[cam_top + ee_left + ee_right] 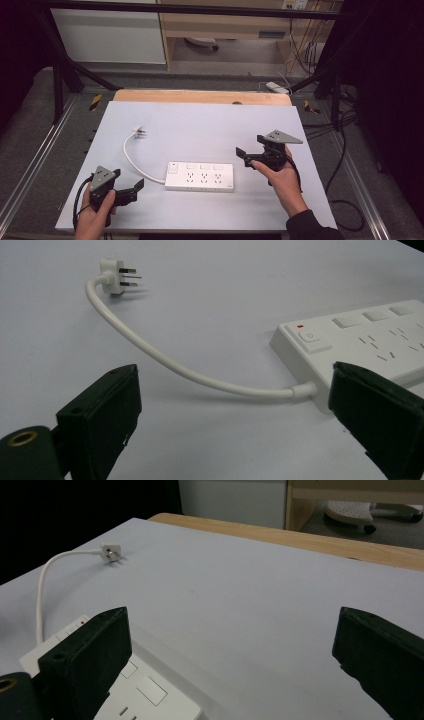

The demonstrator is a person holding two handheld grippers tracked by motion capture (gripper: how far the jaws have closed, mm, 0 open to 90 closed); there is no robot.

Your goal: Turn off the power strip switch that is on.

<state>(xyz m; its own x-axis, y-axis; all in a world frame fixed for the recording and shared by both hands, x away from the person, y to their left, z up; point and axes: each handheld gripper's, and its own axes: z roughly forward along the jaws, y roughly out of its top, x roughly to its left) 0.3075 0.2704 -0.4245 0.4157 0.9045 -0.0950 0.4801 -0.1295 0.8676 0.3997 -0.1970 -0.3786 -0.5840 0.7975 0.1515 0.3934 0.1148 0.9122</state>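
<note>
Near the left front corner of the table (150,115), the left gripper (131,191) sits in the person's left hand (95,212), low over the pale sheet, its jaws spread wide with nothing between them. Its own view looks out past those two black jaws at the cord (165,362) and the near end of the strip, both lying apart from the pads.

Just right of that gripper, the cord leaves the strip's left end, bends up and away across the sheet, and ends in the plug (139,132) (prongs pointing right), which lies flat and well apart from both grippers.

At the middle front lies the power strip (200,176), white, flat on the sheet, long side running left to right. Its switch (311,338) sits at the cord end, with a small red mark beside it; sockets follow along to the right.

Right of the strip, the right gripper (244,156) is held in the right hand (280,175), raised a little above the sheet and pointing left toward the strip's far end. Its jaws stand wide apart and grip nothing. Seen from the right gripper view, the strip's corner (145,690) shows beneath the left jaw, not touched by it.
</note>
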